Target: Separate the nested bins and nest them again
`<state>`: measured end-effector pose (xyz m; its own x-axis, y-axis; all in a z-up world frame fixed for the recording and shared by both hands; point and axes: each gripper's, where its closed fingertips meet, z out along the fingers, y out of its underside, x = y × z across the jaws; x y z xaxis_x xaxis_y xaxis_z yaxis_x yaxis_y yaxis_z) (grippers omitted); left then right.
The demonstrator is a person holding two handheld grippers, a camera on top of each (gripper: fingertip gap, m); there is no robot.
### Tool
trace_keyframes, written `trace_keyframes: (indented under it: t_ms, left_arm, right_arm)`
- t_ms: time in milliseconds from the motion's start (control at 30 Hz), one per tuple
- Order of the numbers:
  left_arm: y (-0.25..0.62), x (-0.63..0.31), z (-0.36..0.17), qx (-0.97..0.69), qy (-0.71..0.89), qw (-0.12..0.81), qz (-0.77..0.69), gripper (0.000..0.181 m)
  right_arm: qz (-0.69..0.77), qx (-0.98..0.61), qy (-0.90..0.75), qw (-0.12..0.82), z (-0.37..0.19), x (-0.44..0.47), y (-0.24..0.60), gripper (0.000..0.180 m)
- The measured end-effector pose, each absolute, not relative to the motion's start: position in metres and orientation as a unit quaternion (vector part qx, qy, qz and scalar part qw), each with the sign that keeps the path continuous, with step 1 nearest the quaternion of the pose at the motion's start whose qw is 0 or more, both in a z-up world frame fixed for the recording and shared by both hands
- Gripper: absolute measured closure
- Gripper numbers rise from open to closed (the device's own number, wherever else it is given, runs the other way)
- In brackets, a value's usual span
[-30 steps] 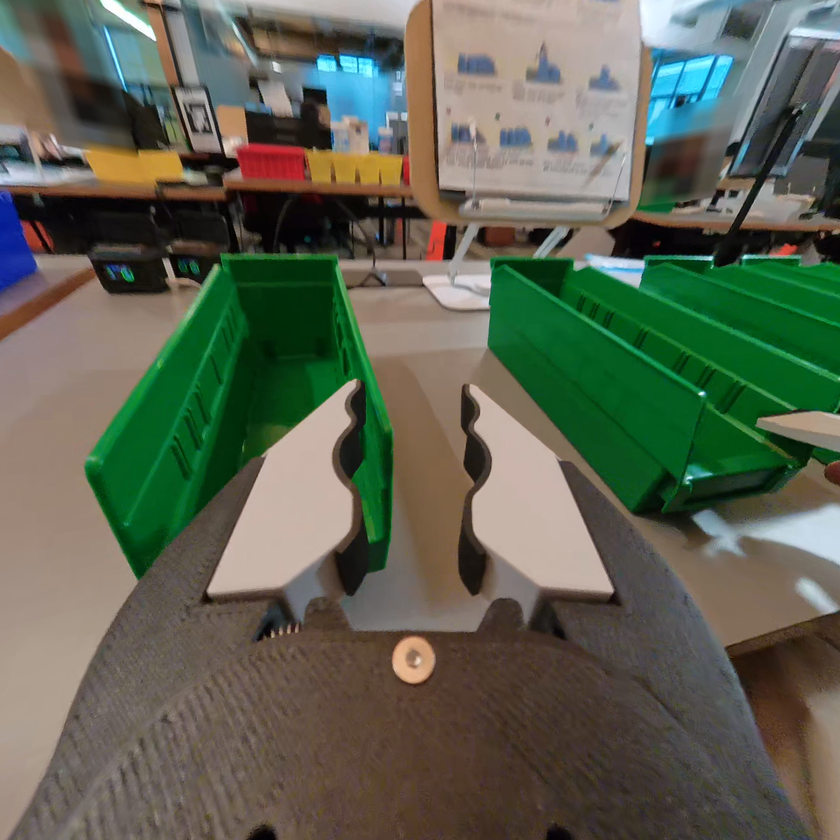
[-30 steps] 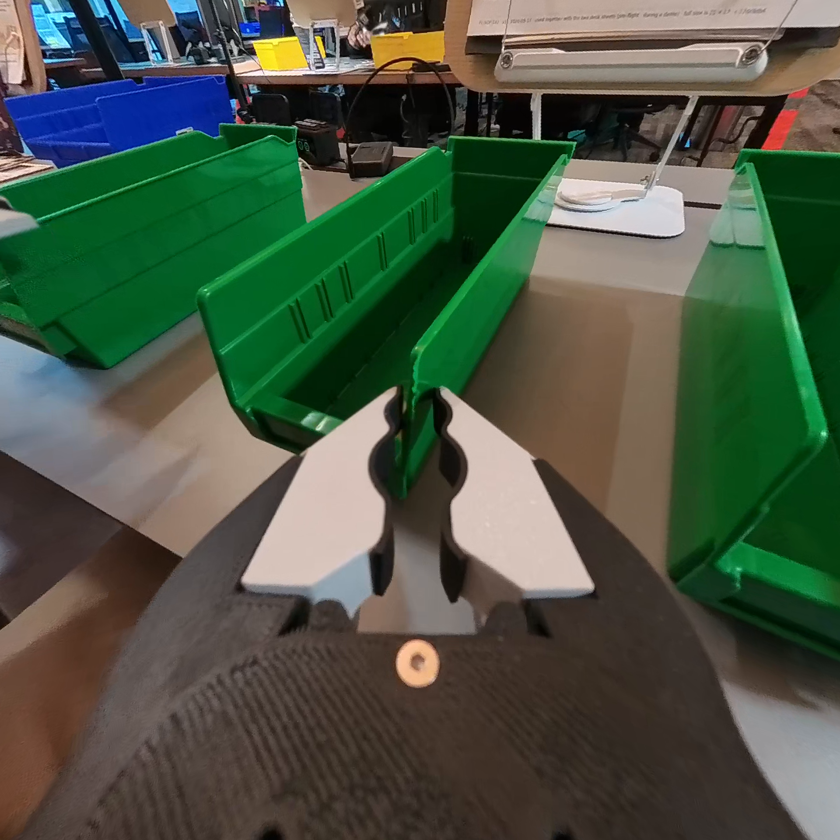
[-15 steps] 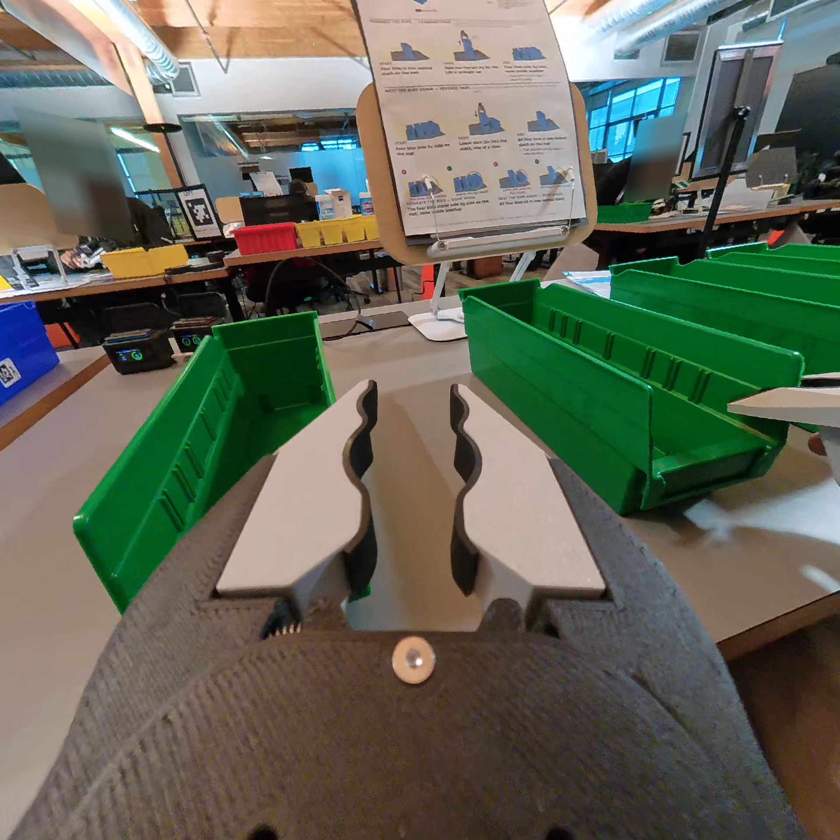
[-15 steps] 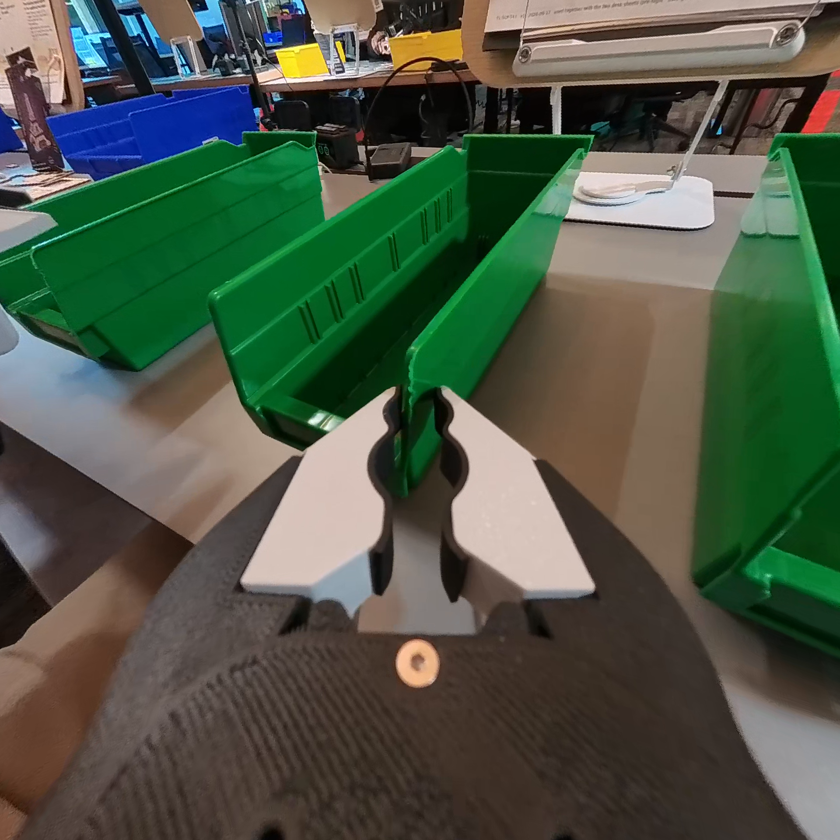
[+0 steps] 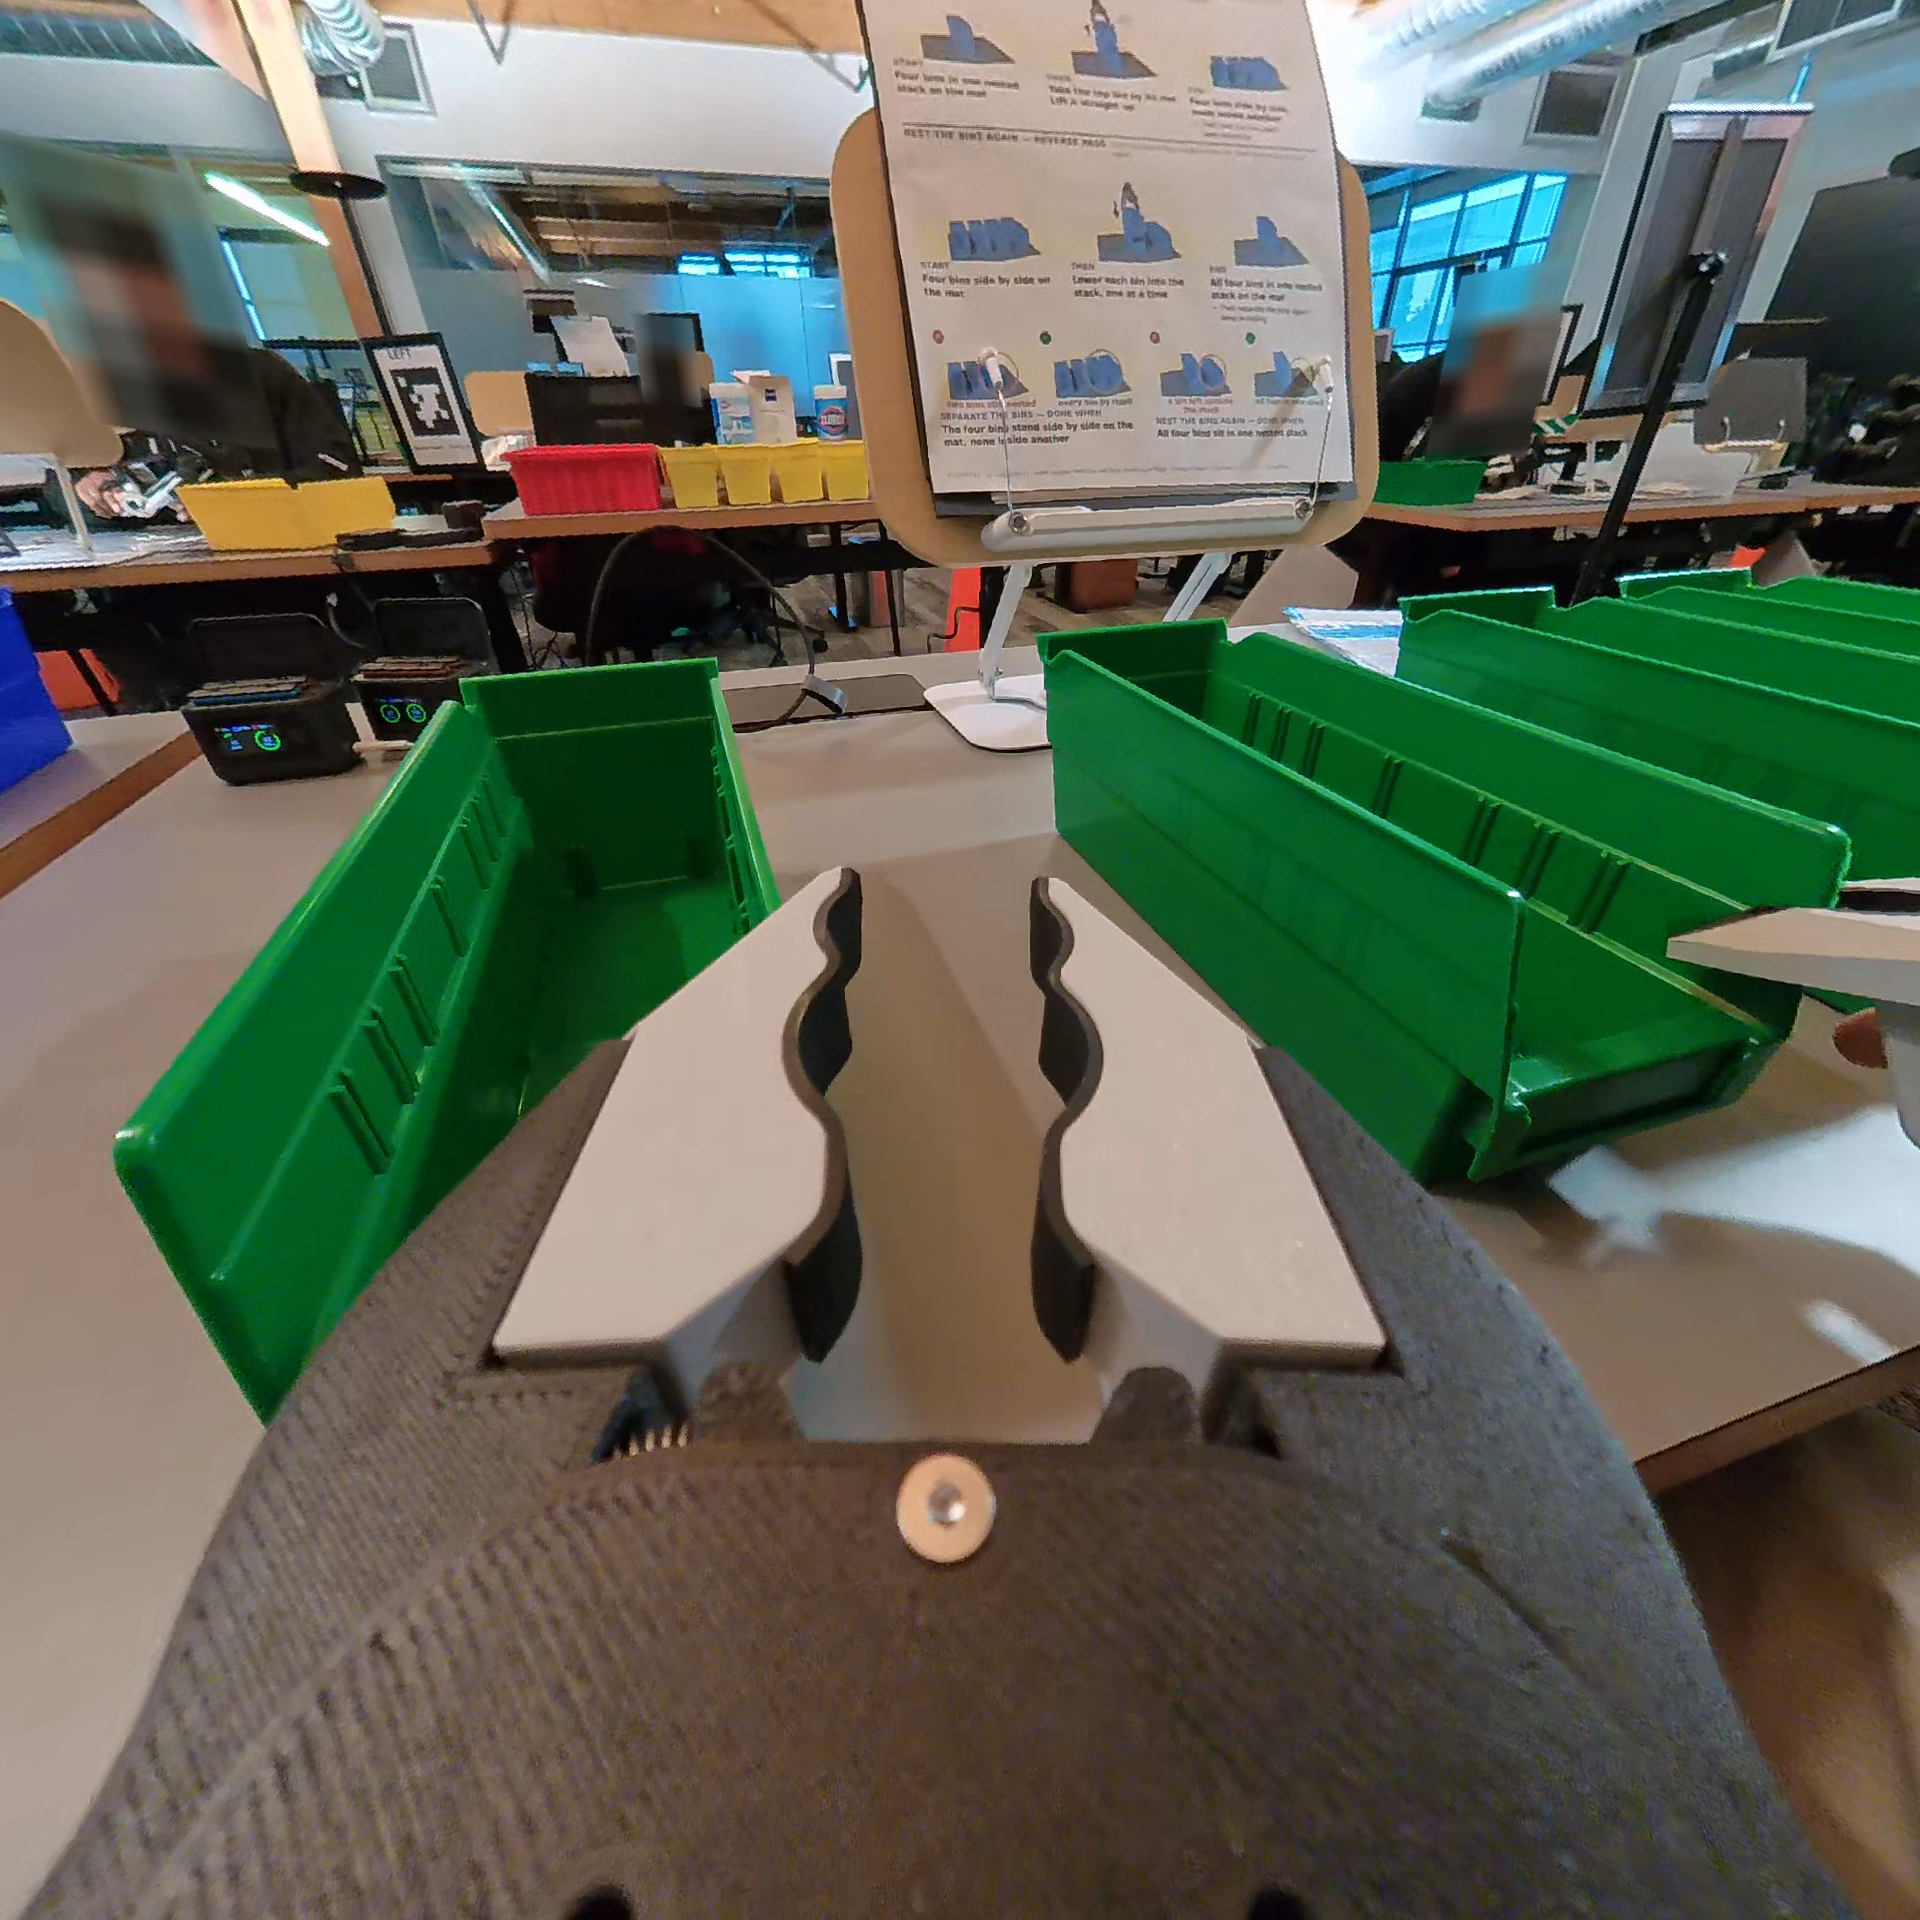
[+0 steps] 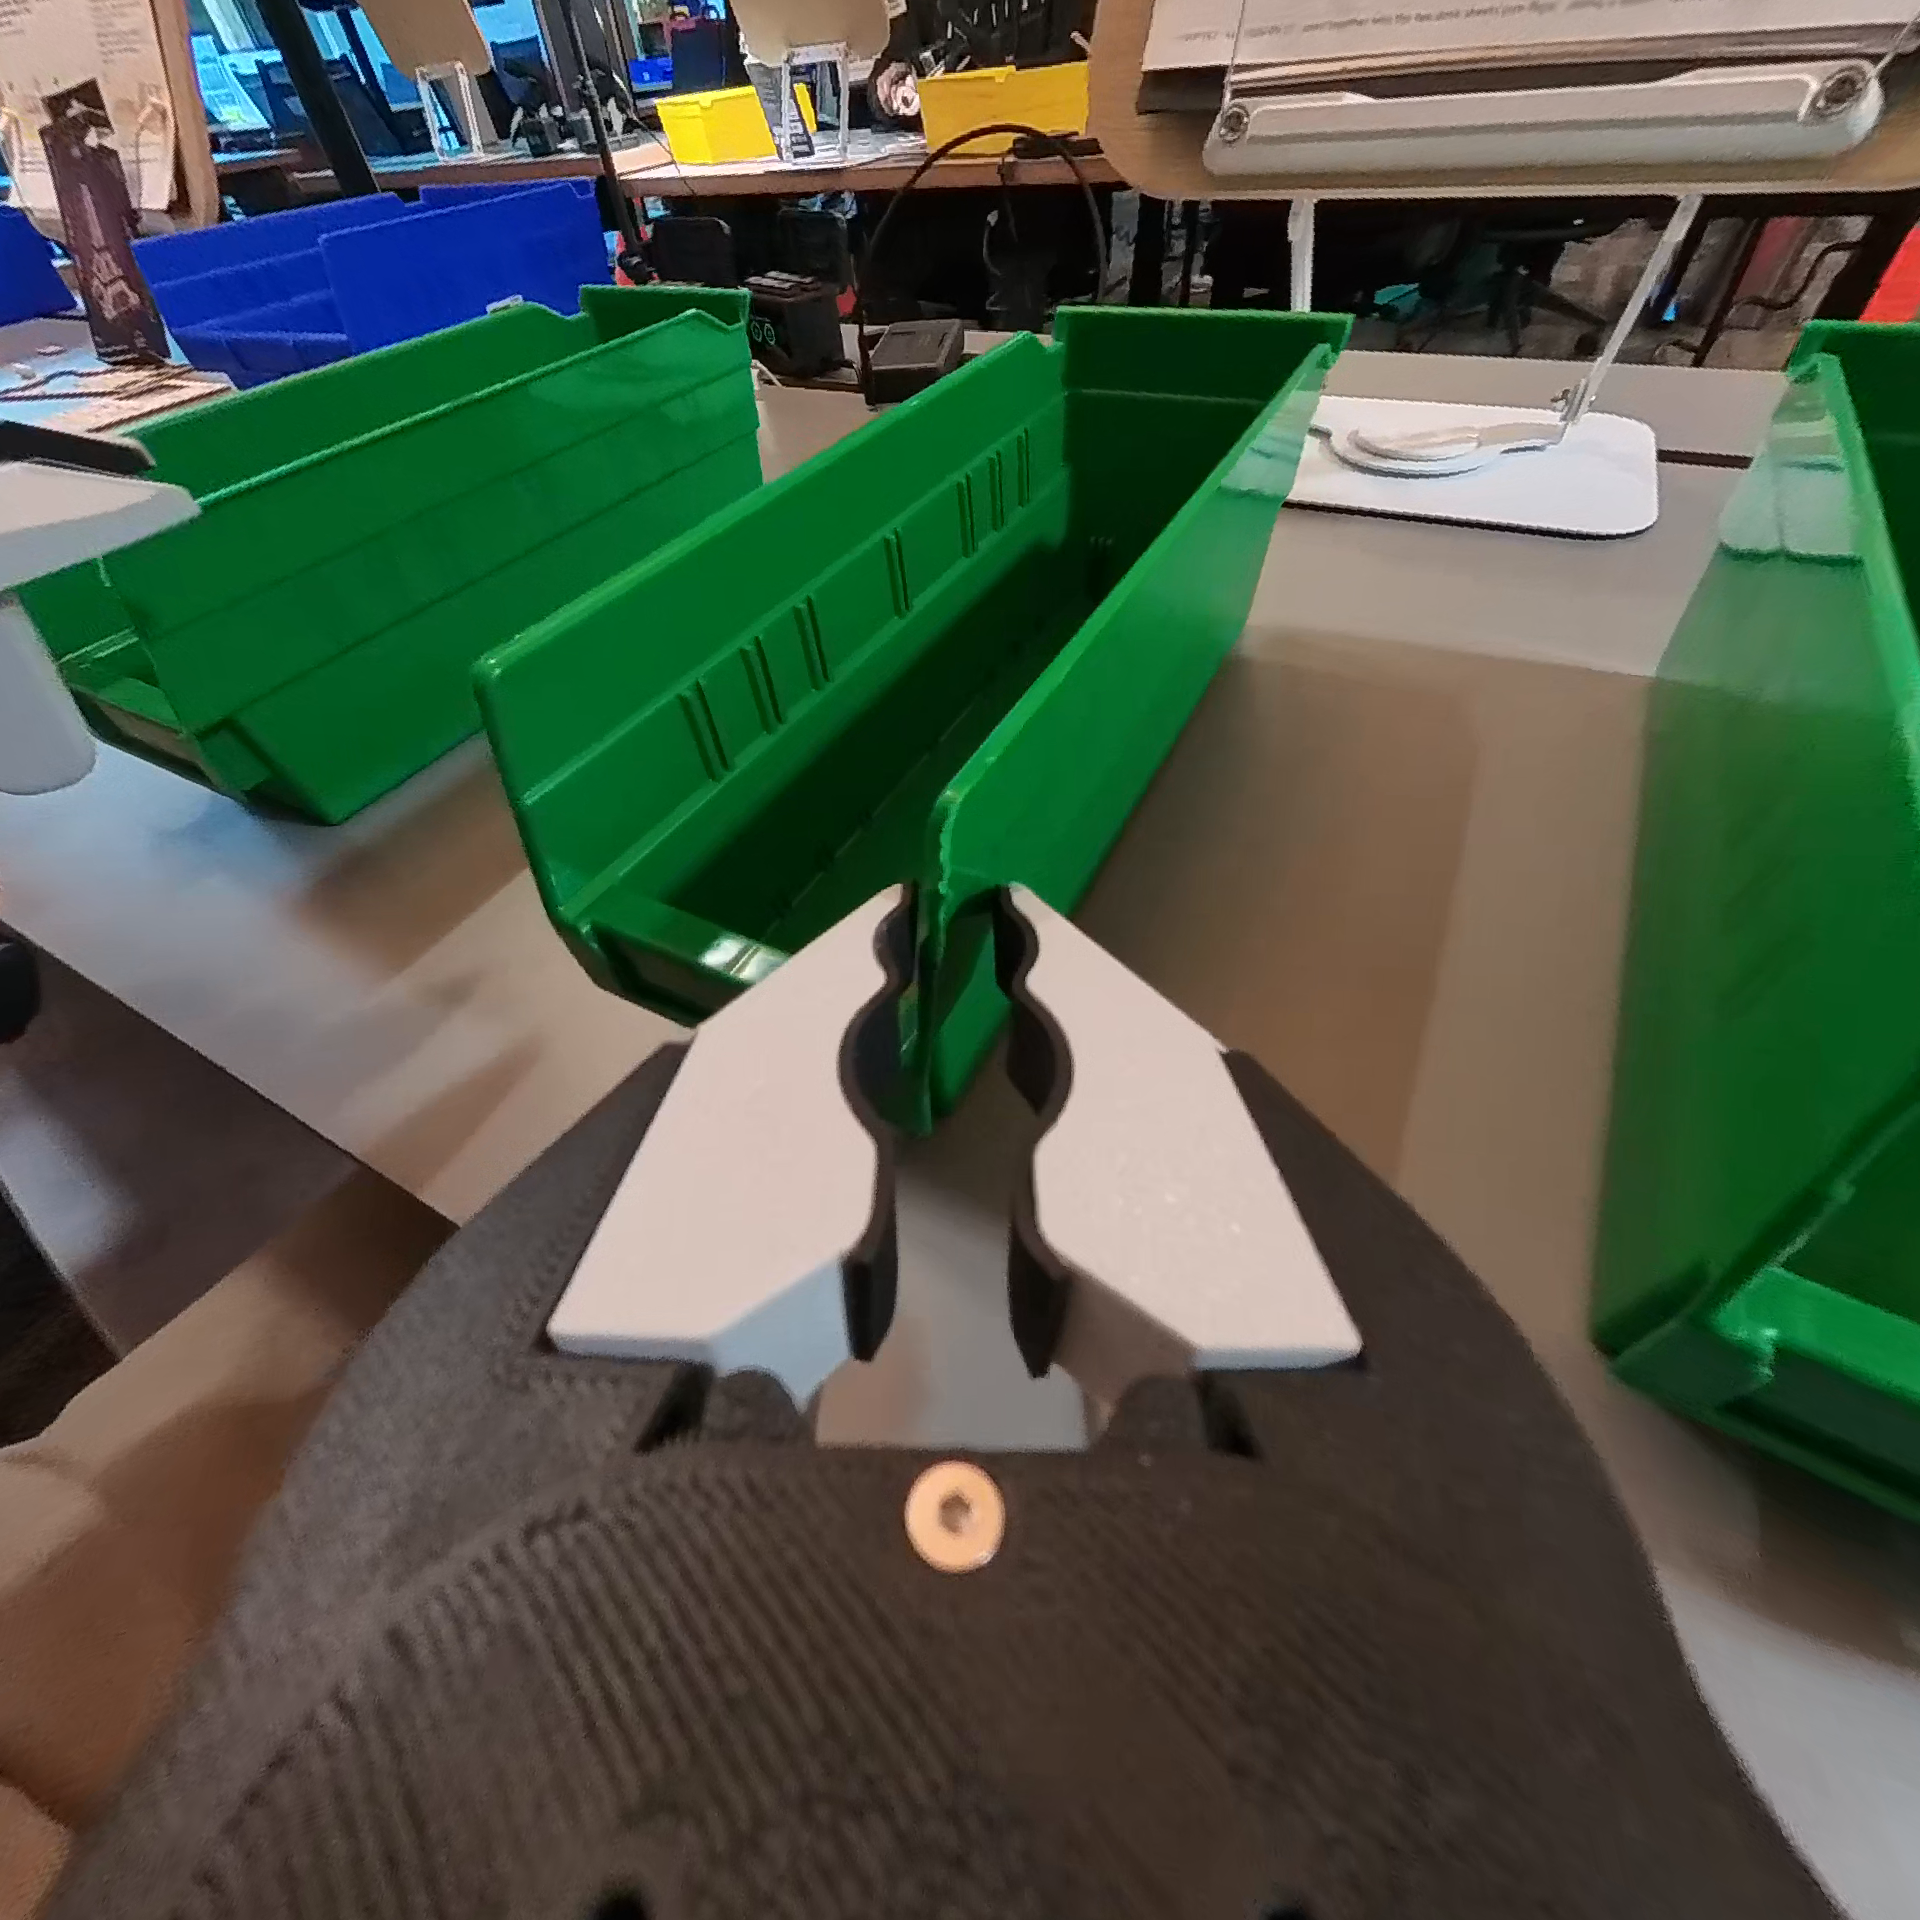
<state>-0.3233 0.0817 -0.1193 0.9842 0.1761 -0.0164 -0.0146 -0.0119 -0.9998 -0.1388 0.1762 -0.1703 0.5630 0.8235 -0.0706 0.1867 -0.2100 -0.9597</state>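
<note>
Several green plastic bins stand side by side on a grey table (image 5: 914,810). My left gripper (image 5: 943,904) is open and empty, above the gap between the left bin (image 5: 343,1039) and the middle bin (image 5: 1299,914). My right gripper (image 6: 956,920) is shut on the near end of the middle bin's (image 6: 852,665) right wall. Its fingertip (image 5: 1808,951) shows at the right edge of the left wrist view. The left bin (image 6: 436,582) lies to the left, another green bin (image 6: 1766,831) to the right. The left gripper's finger (image 6: 73,509) shows at the left edge.
A clipboard stand with a white base (image 5: 987,707) (image 6: 1475,468) stands at the table's back. Black battery units (image 5: 270,727) sit at the back left. More green bins (image 5: 1662,707) lie far right. Blue bins (image 6: 364,270) are beyond. The table's front edge (image 5: 1766,1403) is close.
My left gripper has come up and off the left bin's right wall, which stood between its open jaws a second ago. My right gripper keeps its grip on the middle bin.
</note>
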Motion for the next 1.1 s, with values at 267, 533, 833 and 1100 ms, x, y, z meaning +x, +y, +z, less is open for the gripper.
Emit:
trace_keyframes:
  t_ms: [267, 533, 833, 1100]
  left_arm:
    - [0.082, -0.324, -0.120, -0.709, -0.057, 0.700, 0.066, 0.149]
    - [0.087, -0.319, -0.120, -0.708, -0.048, 0.701, 0.066, 0.149]
    - [0.099, -0.302, -0.117, -0.704, -0.016, 0.707, 0.060, 0.149]
    - [0.116, -0.263, -0.127, -0.717, 0.048, 0.695, 0.010, 0.150]
  right_arm:
    - [0.259, -0.691, -0.390, 0.551, -0.165, -0.138, 0.170, 0.148]
    - [0.224, -0.666, -0.375, 0.604, -0.143, -0.114, 0.185, 0.143]
    - [0.296, -0.660, -0.313, 0.616, -0.122, -0.093, 0.187, 0.144]
    - [0.301, -0.681, -0.318, 0.587, -0.137, -0.093, 0.180, 0.142]
